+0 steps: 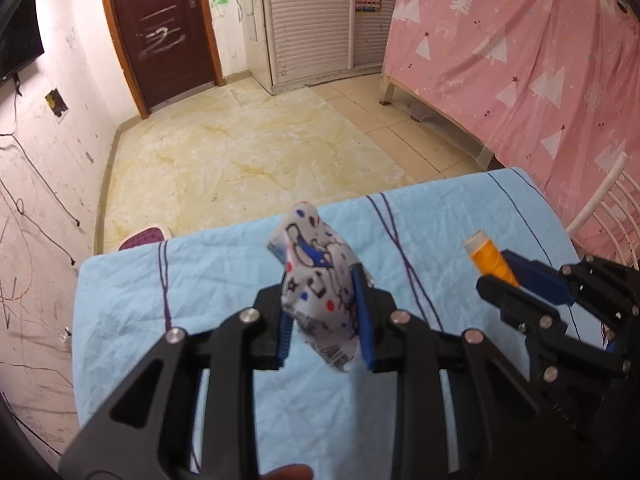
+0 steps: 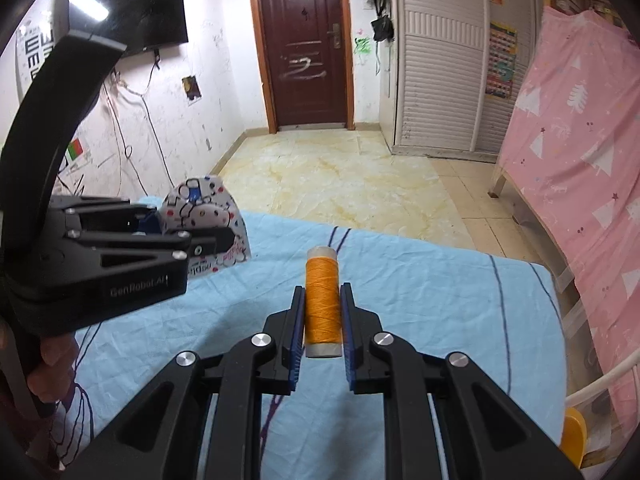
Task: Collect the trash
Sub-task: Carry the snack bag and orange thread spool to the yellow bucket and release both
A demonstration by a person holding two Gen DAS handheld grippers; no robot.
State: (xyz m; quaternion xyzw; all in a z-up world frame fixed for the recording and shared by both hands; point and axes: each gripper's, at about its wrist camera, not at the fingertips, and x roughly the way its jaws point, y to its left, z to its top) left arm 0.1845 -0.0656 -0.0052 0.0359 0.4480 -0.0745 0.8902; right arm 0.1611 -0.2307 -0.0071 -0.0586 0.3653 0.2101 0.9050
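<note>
My left gripper (image 1: 322, 312) is shut on a white printed snack packet (image 1: 316, 276) with red and blue marks, held above the table covered in light blue cloth (image 1: 160, 320). The packet also shows in the right wrist view (image 2: 208, 212), with the left gripper (image 2: 224, 240) at the left. My right gripper (image 2: 322, 304) is shut on an orange thread spool (image 2: 322, 304), held above the cloth. The spool (image 1: 490, 260) and the right gripper (image 1: 500, 270) show at the right of the left wrist view.
The blue cloth (image 2: 440, 320) has dark lines across it. A white chair back (image 1: 608, 208) stands at the table's right. A pink curtain (image 1: 520, 60) hangs at the right. A purple stool (image 1: 144, 238) sits beyond the table's far edge. A brown door (image 2: 306, 44) is across the tiled floor.
</note>
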